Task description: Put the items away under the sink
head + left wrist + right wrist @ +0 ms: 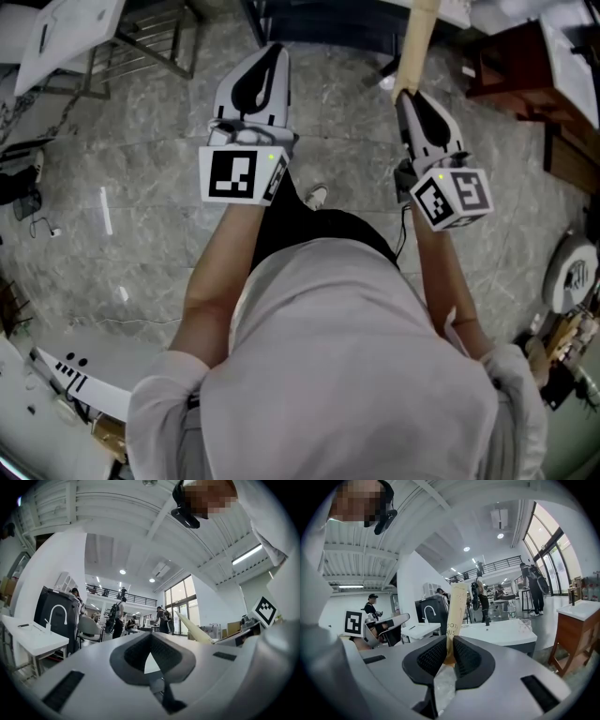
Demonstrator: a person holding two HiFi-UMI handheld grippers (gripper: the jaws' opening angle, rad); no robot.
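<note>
My right gripper [450,645] pinches a long tan paper packet [457,603] upright, while my left gripper [151,638] is closed on itself.

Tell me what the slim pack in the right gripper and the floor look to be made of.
Slim pack: probably matte cardboard, going by its flat tan faces, crisp edges and dark print.
Floor: looks like smooth stone or stone-look tile, with grey veining and faint joint lines.

Fragments of print on long beige paper packet [456,606]
Readable only as "OOT" above "RUS", low on the packet; remaining letters cut off.
</note>
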